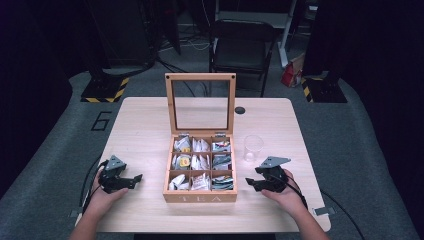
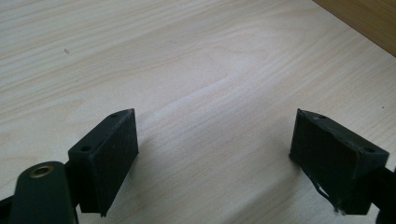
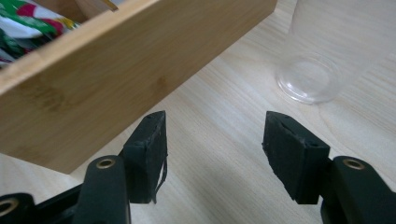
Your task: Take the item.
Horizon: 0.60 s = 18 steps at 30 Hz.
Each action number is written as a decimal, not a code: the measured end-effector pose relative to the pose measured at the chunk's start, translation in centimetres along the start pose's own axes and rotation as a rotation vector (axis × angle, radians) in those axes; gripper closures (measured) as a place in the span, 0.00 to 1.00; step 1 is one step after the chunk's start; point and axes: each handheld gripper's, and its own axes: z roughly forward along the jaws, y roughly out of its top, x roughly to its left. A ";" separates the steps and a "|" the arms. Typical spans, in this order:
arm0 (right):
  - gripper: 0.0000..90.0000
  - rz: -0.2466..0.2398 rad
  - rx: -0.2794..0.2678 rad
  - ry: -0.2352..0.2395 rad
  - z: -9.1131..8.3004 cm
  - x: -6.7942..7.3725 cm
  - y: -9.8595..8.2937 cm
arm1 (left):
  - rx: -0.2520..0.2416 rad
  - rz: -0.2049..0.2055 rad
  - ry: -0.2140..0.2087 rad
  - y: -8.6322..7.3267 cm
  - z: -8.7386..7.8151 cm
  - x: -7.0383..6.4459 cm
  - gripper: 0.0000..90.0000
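Here, a wooden tea box [image 1: 200, 196] is sitting mid-table [image 1: 140, 125], lid raised, sachets filling its compartments. The left gripper [image 1: 136, 178] and right gripper [image 1: 248, 182] are resting either side of it, jaws parted and empty. A clear glass [image 1: 253, 147] is standing just beyond the right gripper.

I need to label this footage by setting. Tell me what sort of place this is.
Probably a lab or studio recording space, not a home: dark curtained surroundings, hazard-striped stand bases on grey carpet, and a folding chair behind a lone wooden table that holds a tea box.
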 end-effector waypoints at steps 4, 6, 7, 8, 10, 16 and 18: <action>0.46 0.004 -0.012 0.003 -0.5 0.2 0.3 | 0.000 -0.001 0.001 0.0 0.0 0.0 0.16; 0.47 -0.009 -0.013 0.010 -0.9 0.3 0.6 | -0.002 -0.007 0.001 0.0 0.0 -0.1 0.16; 0.47 -0.009 -0.013 0.010 -0.9 0.3 0.6 | -0.002 -0.007 0.001 0.0 0.0 -0.1 0.16; 0.47 -0.009 -0.016 0.006 -1.0 0.4 0.7 | -0.002 -0.005 0.002 0.0 0.0 -0.1 0.16; 0.49 0.011 -0.019 0.014 -1.3 0.5 1.0 | -0.007 -0.009 0.002 0.0 0.0 -0.1 0.16; 0.50 -0.004 -0.040 0.000 -2.0 0.6 1.7 | -0.008 -0.009 0.001 0.0 0.0 -0.1 0.16; 0.50 -0.009 -0.048 0.000 -2.3 0.6 2.0 | -0.010 -0.009 0.001 -0.1 0.1 -0.1 0.16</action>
